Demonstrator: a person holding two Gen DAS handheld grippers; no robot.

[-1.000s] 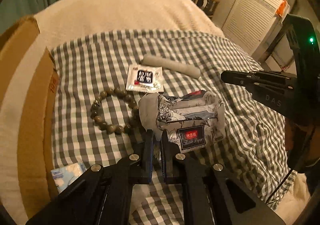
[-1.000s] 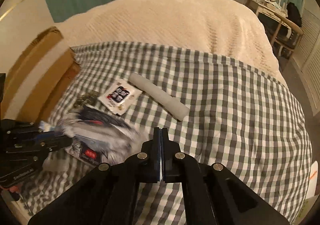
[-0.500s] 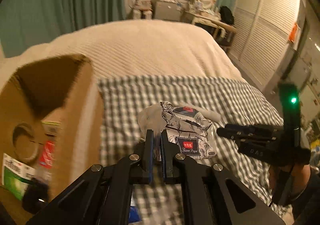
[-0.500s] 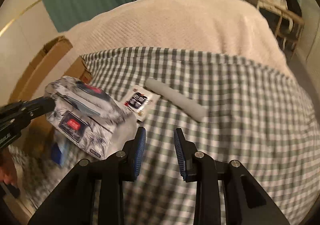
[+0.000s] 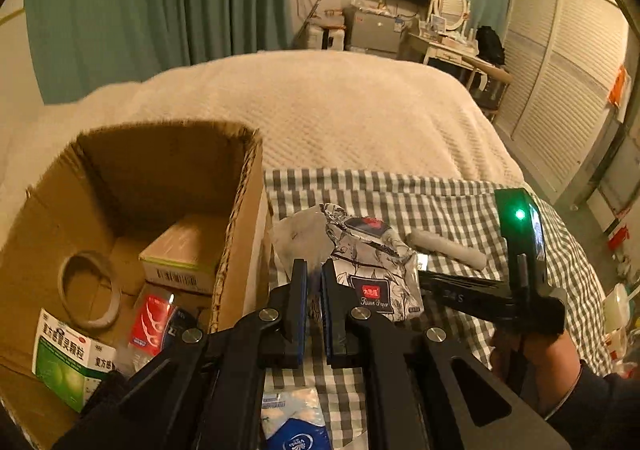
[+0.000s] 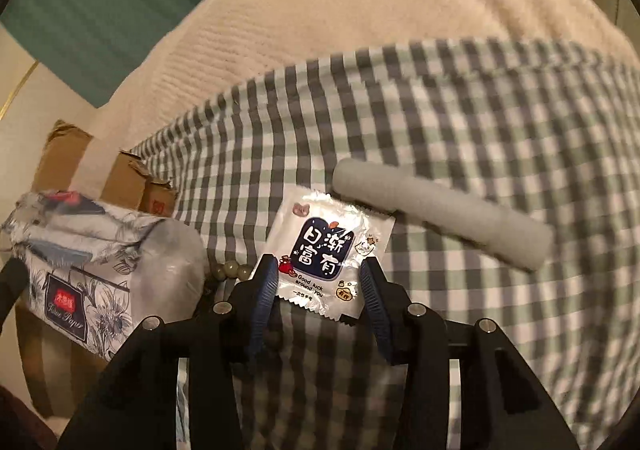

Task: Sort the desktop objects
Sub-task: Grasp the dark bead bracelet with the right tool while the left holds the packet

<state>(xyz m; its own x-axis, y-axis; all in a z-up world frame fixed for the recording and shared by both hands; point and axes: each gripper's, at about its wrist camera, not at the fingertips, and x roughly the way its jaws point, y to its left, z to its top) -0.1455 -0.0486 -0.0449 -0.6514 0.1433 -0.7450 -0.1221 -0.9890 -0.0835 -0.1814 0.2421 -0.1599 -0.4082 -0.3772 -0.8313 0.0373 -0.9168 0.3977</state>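
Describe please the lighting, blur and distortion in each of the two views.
Left wrist view: dim warm light, mostly sharp, strong fisheye bending of the wardrobe doors, a green indicator light glowing. Right wrist view: motion blur smears the checked cloth and grey cylinder, while the foil sachet shows glare yet stays readable.

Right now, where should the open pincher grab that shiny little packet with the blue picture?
Grip the packet by its near crimped edge, coming down from above. It lies flat on the checked cloth, too thin to pinch around, and the right gripper already has its fingers open either side of that end. Pinching the edge should lift it.
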